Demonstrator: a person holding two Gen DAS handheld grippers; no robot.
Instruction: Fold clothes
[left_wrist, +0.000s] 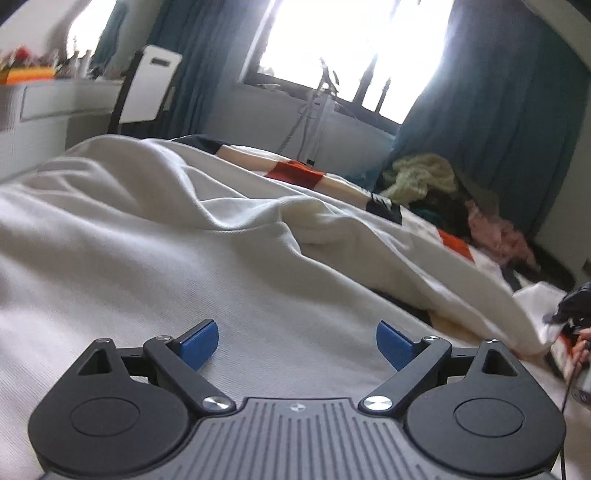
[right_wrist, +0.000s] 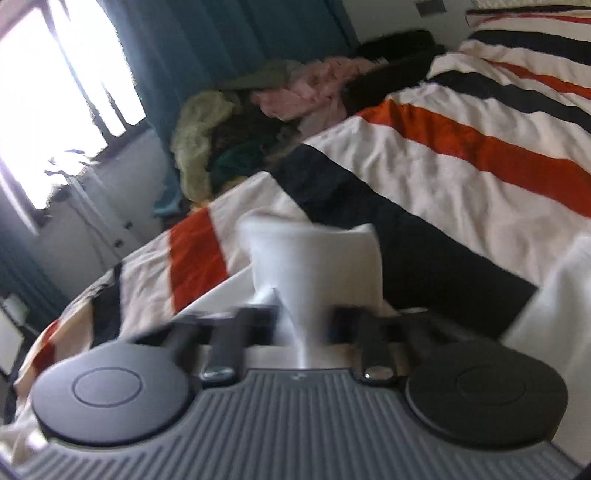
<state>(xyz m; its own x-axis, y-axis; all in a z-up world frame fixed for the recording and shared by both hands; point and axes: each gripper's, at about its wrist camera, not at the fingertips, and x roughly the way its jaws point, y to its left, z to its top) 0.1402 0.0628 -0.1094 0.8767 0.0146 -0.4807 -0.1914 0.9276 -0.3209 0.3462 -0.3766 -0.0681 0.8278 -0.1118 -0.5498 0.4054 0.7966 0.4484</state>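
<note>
A white garment lies spread and rumpled over the striped bed cover. My left gripper is open, its blue pads wide apart just above the white cloth, holding nothing. My right gripper is shut on a bunched corner of the white garment, which sticks up between the fingers. The right gripper also shows at the far right edge of the left wrist view, holding the garment's edge.
The bed cover has orange, black and cream stripes. A heap of other clothes lies at the bed's far side, by teal curtains and a bright window. A white desk stands at the left.
</note>
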